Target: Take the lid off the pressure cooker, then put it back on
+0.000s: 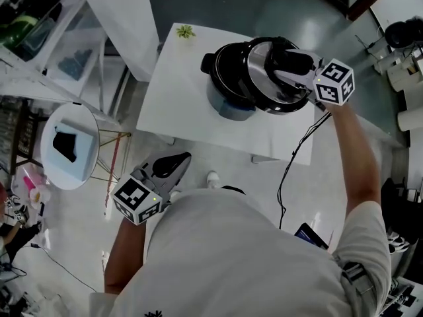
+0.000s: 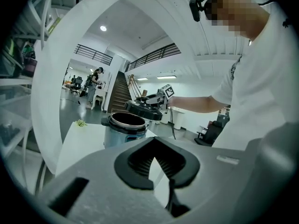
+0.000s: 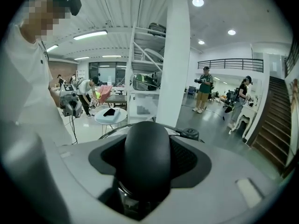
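While the lid hangs clear of the pressure cooker, the task reads as half done: removal complete, refitting outstanding.

- Lid: held by its black handle in the right hand-held gripper, whose jaws are clamped on either side of it. The lid is raised and offset toward the pot's right side, partly overlapping the rim.
- Pressure cooker: upright on the white table, mouth open and apparently empty.
- Left hand-held gripper: low, near the person's body, off the table's near edge. Its jaws are drawn together on nothing.
- Open room: bare table lies in front and to the left of the pot. A small plant sits at the far left corner, well apart.
- Edges: the lid reaches toward the table's right edge, and a cable trails off the near right side. Judged clear for a straight return over the rim.
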### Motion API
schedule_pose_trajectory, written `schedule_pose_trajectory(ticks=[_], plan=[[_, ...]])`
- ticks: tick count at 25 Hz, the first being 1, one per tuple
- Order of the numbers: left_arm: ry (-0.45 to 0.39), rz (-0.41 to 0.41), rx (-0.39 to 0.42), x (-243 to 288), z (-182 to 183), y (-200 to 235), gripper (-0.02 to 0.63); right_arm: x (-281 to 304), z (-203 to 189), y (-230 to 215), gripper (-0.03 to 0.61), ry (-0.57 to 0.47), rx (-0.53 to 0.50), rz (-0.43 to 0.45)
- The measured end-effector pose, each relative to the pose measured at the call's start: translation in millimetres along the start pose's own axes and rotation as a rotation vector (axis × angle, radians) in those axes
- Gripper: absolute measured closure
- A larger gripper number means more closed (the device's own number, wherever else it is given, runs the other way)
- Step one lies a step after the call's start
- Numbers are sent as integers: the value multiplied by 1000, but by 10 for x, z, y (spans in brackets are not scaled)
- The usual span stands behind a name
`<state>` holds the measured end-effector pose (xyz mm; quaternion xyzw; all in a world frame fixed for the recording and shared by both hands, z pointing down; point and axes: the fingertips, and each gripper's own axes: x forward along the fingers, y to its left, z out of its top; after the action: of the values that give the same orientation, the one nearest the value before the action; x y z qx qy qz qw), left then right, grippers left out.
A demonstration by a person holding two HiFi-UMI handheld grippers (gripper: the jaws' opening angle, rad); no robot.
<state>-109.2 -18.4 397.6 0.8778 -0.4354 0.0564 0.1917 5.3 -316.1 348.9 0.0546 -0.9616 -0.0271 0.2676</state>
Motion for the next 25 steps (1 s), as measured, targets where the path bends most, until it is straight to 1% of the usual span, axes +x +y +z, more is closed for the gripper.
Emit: schedule_pose_trajectory(ticks=[9,18,25], plan=[[-6,69,-19,-37,4,74,607,501,129,29,287,-9,-37,100],[-6,111,-44,-25,-27,146,607,820,30,14,287,18,-63,152],[-7,121,-54,29,-39,182,607,949,-68,-7,287,39,-68,176]])
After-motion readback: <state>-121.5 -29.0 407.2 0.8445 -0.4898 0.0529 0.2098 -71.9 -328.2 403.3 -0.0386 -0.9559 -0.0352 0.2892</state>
